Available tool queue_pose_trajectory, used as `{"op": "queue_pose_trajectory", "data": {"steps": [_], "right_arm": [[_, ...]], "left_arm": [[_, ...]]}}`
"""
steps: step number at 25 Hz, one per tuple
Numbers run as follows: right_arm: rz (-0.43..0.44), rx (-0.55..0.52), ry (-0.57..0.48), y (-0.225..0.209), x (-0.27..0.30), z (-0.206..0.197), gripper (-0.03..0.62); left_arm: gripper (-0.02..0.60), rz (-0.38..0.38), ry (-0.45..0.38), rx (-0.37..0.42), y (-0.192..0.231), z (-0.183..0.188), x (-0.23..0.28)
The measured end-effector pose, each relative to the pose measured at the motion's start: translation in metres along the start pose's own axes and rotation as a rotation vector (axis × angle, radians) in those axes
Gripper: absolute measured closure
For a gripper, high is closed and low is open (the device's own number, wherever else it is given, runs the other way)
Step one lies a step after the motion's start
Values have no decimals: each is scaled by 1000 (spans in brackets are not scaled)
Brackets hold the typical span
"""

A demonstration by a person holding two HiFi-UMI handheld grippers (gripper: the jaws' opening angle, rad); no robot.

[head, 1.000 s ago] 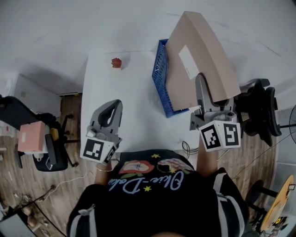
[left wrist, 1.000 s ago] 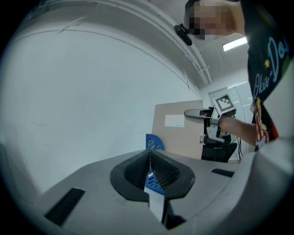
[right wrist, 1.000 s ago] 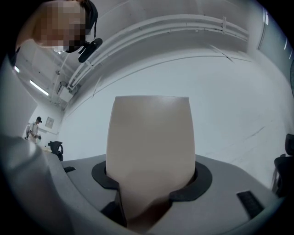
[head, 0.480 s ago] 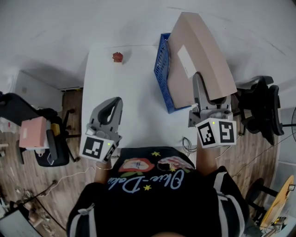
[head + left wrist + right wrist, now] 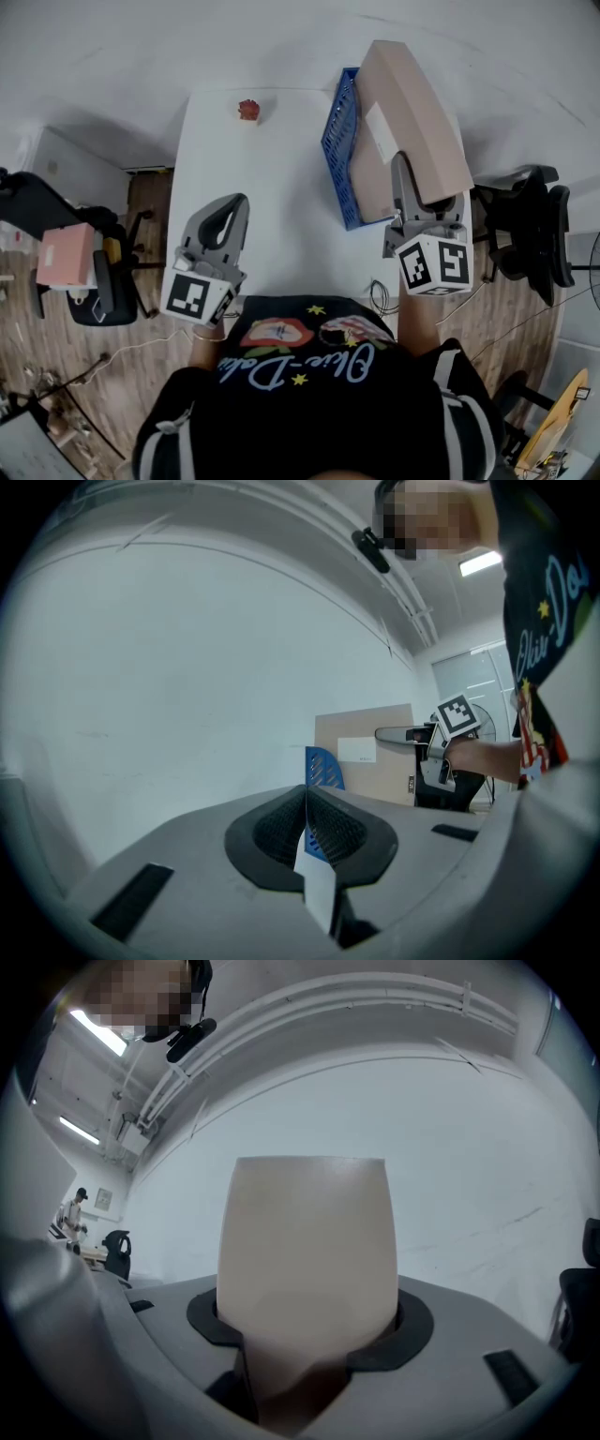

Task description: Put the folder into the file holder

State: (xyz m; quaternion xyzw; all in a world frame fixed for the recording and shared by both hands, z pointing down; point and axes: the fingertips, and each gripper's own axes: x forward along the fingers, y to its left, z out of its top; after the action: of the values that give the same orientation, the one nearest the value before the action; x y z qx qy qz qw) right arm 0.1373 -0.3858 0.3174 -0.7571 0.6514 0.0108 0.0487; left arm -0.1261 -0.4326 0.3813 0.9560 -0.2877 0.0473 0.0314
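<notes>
Tan folder (image 5: 412,122) sits clamped in the jaws of my right gripper (image 5: 403,167), tilted, just beside the blue file holder (image 5: 339,155) left of them. On my left gripper (image 5: 228,214) the jaws are pressed together, empty, over the white bench (image 5: 272,187).

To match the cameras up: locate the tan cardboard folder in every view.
Head view: tan cardboard folder upper right, in the right gripper.
Left gripper view: folder right of centre.
Right gripper view: folder centre, clamped between the jaws.
Landmark: blue plastic file holder beside it, head and left gripper views only.
</notes>
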Motion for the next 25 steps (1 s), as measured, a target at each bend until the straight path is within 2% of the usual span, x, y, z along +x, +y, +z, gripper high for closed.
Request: {"op": "queue_pose_trajectory", "data": {"steps": [6, 25], "right_arm": [[-2, -7, 43, -1, 2, -16, 332], [13, -19, 77, -1, 4, -42, 332]], "left_arm": [[577, 8, -2, 5, 0, 2, -2], [577, 24, 2, 5, -3, 0, -7]]}}
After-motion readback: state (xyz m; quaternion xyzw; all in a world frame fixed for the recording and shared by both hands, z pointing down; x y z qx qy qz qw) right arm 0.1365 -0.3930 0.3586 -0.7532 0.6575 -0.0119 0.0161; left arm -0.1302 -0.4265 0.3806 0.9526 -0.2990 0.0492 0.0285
